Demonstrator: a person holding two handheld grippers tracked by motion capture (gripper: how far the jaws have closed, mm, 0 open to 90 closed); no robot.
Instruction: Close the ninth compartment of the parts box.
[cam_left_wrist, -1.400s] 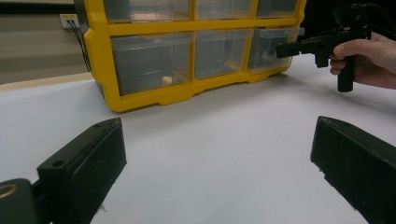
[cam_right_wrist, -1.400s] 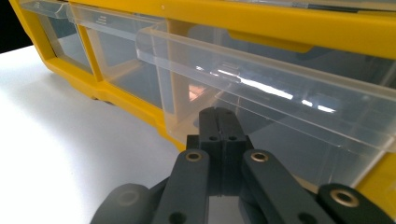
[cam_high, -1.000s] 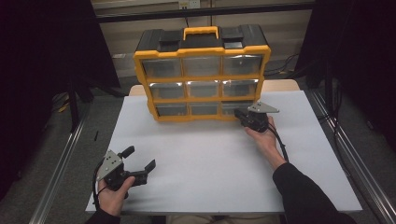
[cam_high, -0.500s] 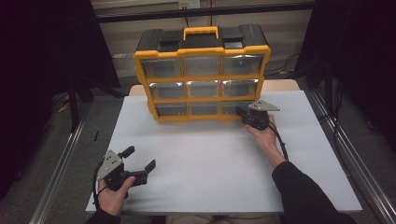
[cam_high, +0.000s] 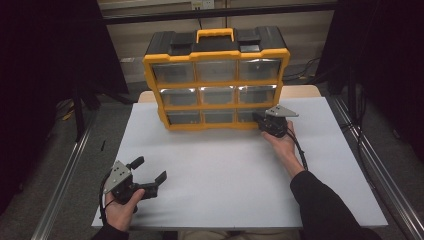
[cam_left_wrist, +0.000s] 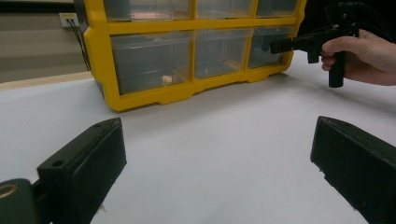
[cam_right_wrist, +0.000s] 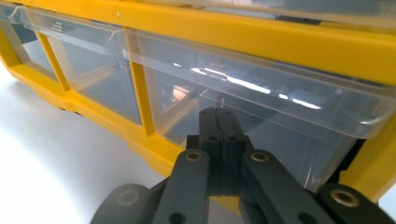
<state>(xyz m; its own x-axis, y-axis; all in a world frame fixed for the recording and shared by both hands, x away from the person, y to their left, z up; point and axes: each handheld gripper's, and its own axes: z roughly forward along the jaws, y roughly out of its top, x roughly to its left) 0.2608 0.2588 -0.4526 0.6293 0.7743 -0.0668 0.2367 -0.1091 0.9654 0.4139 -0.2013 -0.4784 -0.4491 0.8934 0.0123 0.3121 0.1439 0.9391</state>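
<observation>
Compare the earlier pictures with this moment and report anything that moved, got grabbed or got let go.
Nothing visibly changed. The right claw is as before, shut, tips at the bottom-right drawer of the yellow organizer, gripping nothing as far as the right gripper view shows. The left claw sits open over the near-left part of the white table, unmoved.

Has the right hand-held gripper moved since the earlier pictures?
No. The right hand-held gripper sits at the same bottom-right drawer of the yellow plastic drawer organiser.
</observation>
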